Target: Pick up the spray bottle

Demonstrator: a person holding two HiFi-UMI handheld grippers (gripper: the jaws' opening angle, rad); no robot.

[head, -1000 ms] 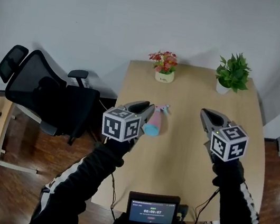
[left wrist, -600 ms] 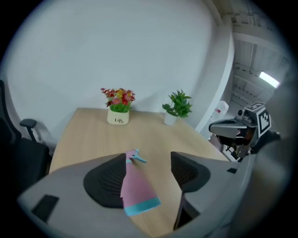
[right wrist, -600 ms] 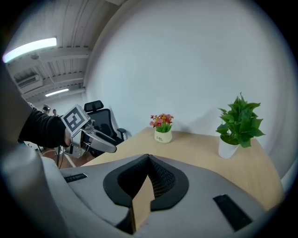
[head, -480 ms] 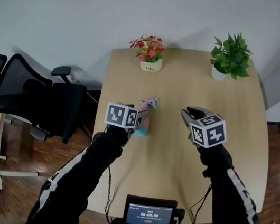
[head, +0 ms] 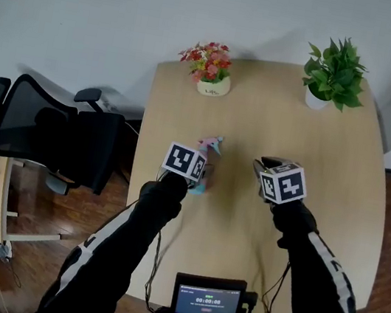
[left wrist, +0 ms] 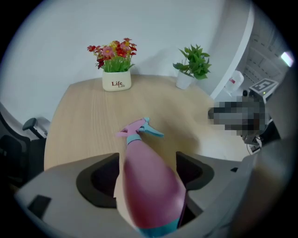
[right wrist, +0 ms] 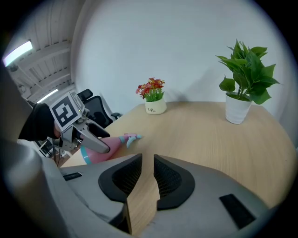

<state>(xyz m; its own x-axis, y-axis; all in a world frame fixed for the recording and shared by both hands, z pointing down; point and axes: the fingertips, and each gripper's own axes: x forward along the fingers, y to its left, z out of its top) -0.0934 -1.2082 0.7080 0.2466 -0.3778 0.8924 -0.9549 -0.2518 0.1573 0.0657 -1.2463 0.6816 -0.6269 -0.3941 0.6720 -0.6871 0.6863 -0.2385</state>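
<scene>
A pink spray bottle [head: 209, 163] with a teal base and nozzle lies on its side on the wooden table [head: 326, 182], nozzle pointing away from me. My left gripper [head: 205, 158] is low over it, steeply tilted down. In the left gripper view the bottle [left wrist: 149, 181] lies between the jaws of that gripper [left wrist: 148, 160], which have just been opening; table shows beside its left flank, and the pads do not press it. My right gripper [head: 265, 164] hovers to the bottle's right, jaws a narrow slit apart [right wrist: 148, 160] with only table between them. The right gripper view shows the bottle [right wrist: 116, 141] under the left gripper [right wrist: 84, 135].
A pot of red and yellow flowers [head: 212, 84] stands at the table's far left edge. A green plant in a white pot [head: 334, 71] stands at the far right. A black office chair [head: 42, 132] is left of the table. A small screen [head: 210, 295] sits near me.
Both grippers have dropped toward the table. The left one has opened and come down around the bottle; the right has sunk to the bottle's right.
</scene>
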